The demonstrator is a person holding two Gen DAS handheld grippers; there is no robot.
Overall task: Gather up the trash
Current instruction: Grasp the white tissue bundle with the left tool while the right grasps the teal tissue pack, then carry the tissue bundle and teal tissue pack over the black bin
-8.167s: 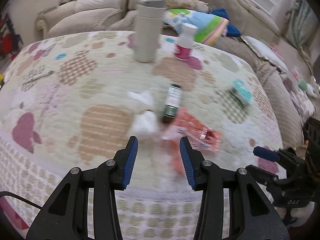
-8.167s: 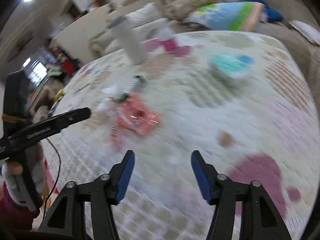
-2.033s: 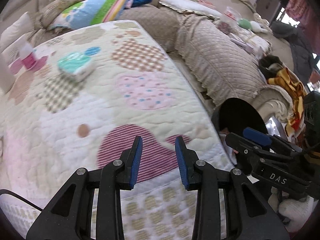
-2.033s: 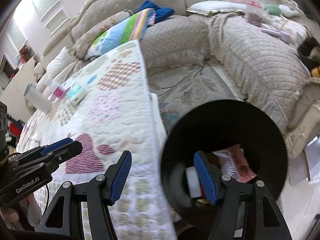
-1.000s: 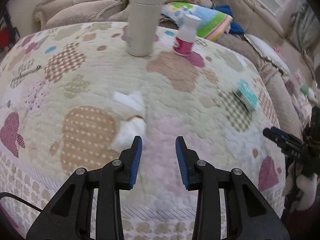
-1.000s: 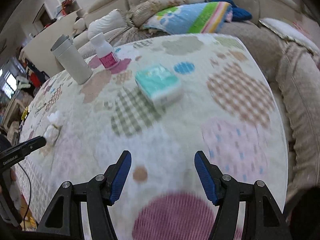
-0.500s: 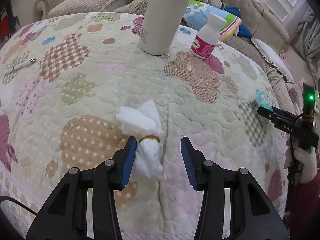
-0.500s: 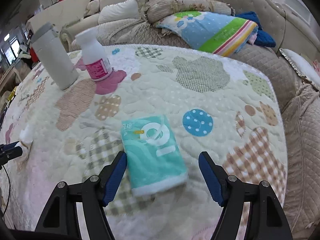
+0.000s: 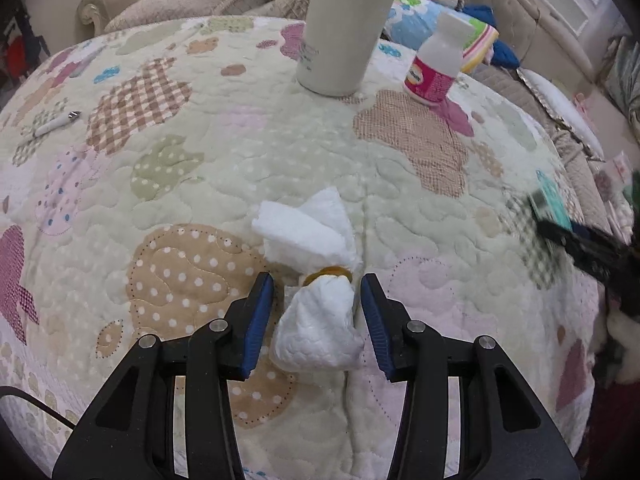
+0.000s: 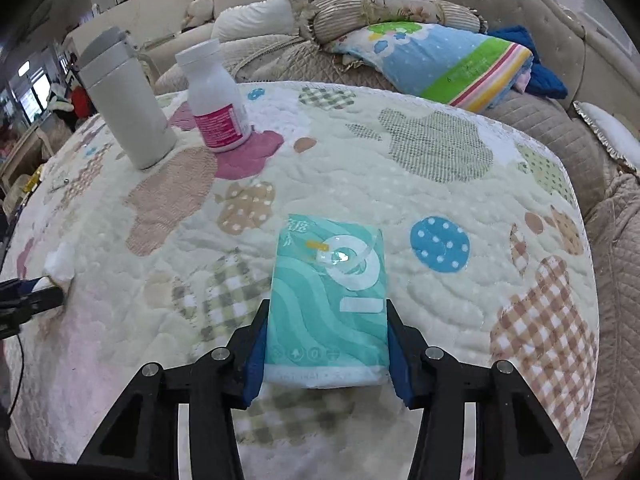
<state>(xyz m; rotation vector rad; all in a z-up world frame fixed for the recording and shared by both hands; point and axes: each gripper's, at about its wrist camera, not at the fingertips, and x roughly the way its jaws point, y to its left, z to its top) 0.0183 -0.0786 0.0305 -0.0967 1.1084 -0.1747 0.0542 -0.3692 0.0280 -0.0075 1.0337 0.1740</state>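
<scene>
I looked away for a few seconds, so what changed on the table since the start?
The orange wrapper and dark bottle are gone from the quilt. The left gripper now straddles the tied white tissue wad, jaws open. The right gripper has closed in around the teal tissue pack. The thermos and the pink-labelled bottle stayed put.

Each tool, left tool (image 9: 316, 312) and right tool (image 10: 326, 346), is a black plastic frame with silver screws, blue-padded fingers (image 9: 256, 322), and a thin black cable at its left.

White banded tissue wad (image 9: 316, 300), teal tissue pack (image 10: 329, 304)
</scene>
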